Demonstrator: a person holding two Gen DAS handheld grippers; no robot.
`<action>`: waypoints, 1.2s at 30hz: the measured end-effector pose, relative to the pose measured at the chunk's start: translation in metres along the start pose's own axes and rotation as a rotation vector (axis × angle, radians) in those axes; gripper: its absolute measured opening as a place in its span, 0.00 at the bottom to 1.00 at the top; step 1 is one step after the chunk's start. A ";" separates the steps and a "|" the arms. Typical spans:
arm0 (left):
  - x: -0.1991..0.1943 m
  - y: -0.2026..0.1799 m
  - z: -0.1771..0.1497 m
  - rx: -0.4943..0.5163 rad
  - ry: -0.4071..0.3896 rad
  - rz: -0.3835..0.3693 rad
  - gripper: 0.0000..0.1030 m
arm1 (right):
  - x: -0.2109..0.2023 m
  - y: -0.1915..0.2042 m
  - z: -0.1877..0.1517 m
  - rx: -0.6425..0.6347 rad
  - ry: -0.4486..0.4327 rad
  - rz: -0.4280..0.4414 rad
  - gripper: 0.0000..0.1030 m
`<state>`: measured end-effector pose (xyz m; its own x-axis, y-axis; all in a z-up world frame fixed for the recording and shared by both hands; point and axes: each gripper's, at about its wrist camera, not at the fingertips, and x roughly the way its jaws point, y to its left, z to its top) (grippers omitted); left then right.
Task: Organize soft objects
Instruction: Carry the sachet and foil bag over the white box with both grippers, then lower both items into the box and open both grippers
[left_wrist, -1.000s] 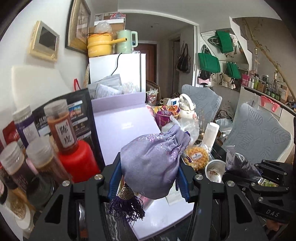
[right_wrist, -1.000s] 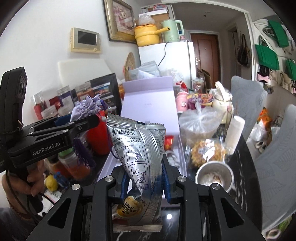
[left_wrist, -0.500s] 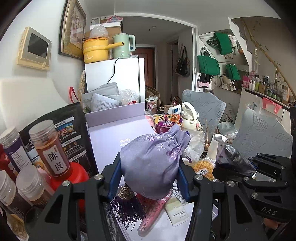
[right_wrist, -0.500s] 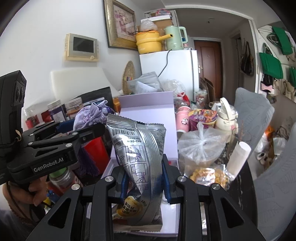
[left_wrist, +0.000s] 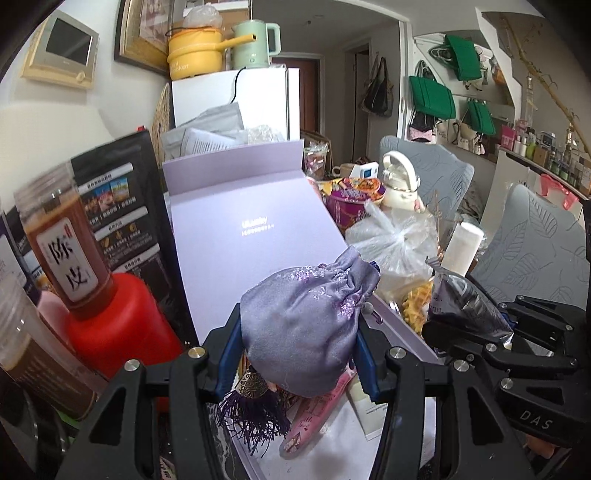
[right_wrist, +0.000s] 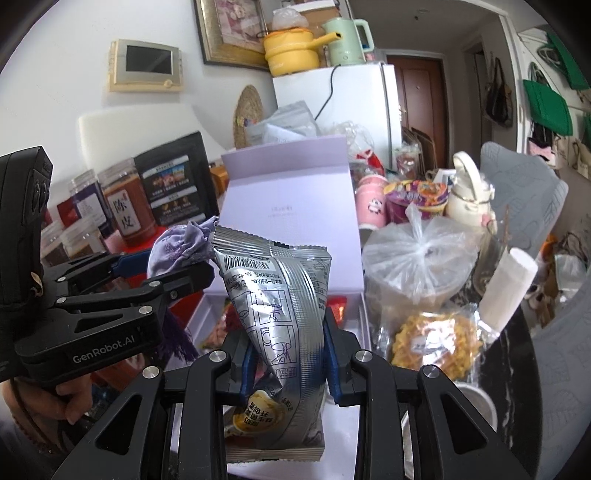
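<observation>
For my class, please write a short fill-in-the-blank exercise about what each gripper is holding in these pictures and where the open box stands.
1. The left gripper is shut on a ______ drawstring pouch with a tassel.
2. The right gripper is shut on a ______ snack packet.
3. Behind both stands an open lilac box, its ______ raised.
4. On the white fridge sits a ______ pot beside a pale green kettle.

Missing words: purple; silver; lid; yellow
</observation>
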<state>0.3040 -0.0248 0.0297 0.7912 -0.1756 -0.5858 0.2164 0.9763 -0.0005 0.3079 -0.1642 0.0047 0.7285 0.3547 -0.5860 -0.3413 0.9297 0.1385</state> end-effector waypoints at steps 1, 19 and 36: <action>0.003 0.001 -0.003 -0.003 0.008 0.002 0.51 | 0.003 0.000 -0.002 -0.005 0.011 -0.001 0.29; 0.039 -0.001 -0.047 -0.003 0.170 0.010 0.51 | 0.045 0.003 -0.037 0.021 0.193 -0.001 0.30; 0.054 -0.002 -0.061 -0.015 0.253 0.036 0.51 | 0.058 0.001 -0.049 0.014 0.289 -0.071 0.37</action>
<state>0.3115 -0.0291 -0.0516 0.6294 -0.1052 -0.7700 0.1805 0.9835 0.0132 0.3209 -0.1470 -0.0679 0.5503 0.2474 -0.7975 -0.2858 0.9532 0.0985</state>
